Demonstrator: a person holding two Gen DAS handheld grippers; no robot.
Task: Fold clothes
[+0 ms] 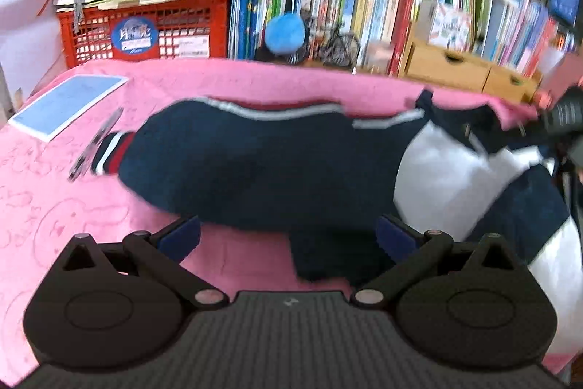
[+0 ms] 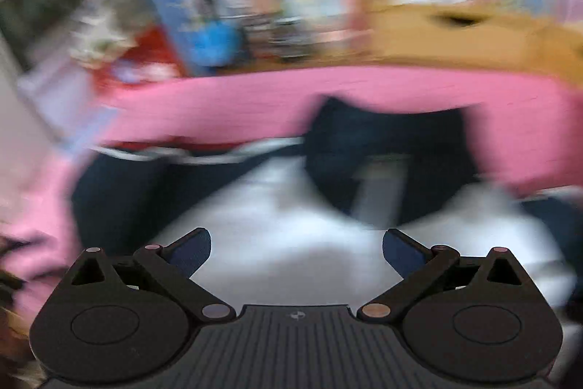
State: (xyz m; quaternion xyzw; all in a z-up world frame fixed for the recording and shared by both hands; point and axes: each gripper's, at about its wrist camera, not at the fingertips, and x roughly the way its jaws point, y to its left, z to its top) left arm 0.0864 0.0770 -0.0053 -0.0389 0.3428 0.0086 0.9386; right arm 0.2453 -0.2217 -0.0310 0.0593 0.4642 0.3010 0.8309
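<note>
A navy and white jacket [image 1: 277,170] lies across the pink cloth-covered table [image 1: 54,214]. Its sleeve has a white stripe and ends at the left in a red, white and navy cuff [image 1: 113,152]. My left gripper [image 1: 288,237] is open, its jaws wide apart at the jacket's near edge, holding nothing. The right wrist view is heavily blurred. There my right gripper [image 2: 297,248] is open and empty above the jacket's white chest panel [image 2: 277,243], with the navy collar [image 2: 386,148] just beyond. The right gripper's dark body [image 1: 564,119] shows at the right edge of the left wrist view.
A blue card [image 1: 69,104] and a pen [image 1: 96,143] lie on the table's left side. Behind the table stand a red crate [image 1: 145,31] stacked with papers, a full bookshelf [image 1: 382,6], blue plush toys [image 1: 284,33] and a wooden drawer box [image 1: 459,68].
</note>
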